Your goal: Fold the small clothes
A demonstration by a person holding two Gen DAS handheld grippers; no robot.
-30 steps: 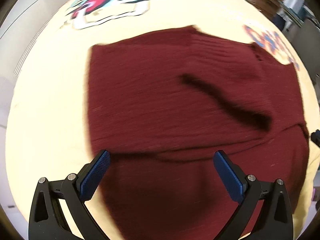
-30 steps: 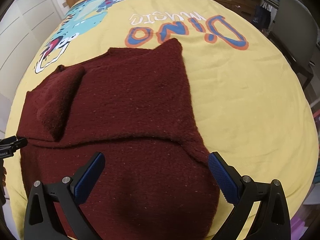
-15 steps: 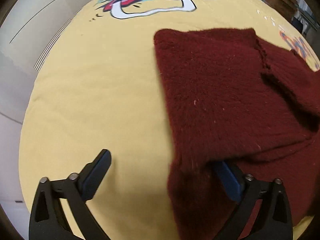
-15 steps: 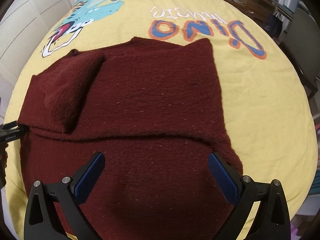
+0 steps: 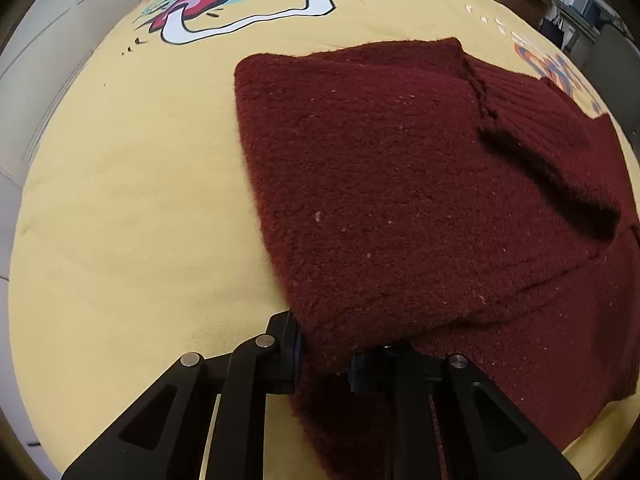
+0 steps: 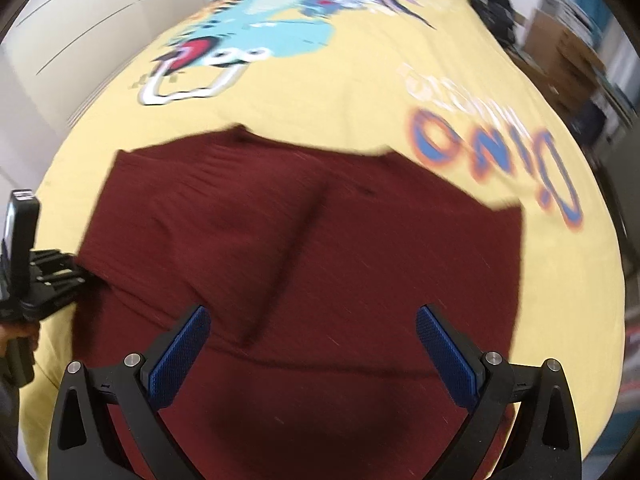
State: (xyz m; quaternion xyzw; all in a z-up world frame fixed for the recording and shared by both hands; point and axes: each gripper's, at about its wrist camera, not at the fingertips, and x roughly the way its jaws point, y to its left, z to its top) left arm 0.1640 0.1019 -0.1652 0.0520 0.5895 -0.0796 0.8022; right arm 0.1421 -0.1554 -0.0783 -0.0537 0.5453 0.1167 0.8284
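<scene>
Maroon sweater (image 5: 400, 184) pinched by left gripper (image 5: 324, 354) (right gripper (image 6: 312, 354) spread, empty).

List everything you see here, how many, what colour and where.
Sweater: one, dark red knit, partly folded, lying on the bedspread.
Bedspread: one, yellow, with a teal dinosaur print and orange-blue lettering, under the sweater.
Boxes: a few, brown cardboard, in the room beyond the bed's far right corner; blurred.
Wall panels: white, left of the bed.
Left gripper: one, black with blue pads, shut on the sweater's near left edge.
Right gripper: one, black with blue pads, fingers open above the sweater's near part, touching nothing.
Hand: part of one at the right view's left edge, holding the left gripper.
</scene>
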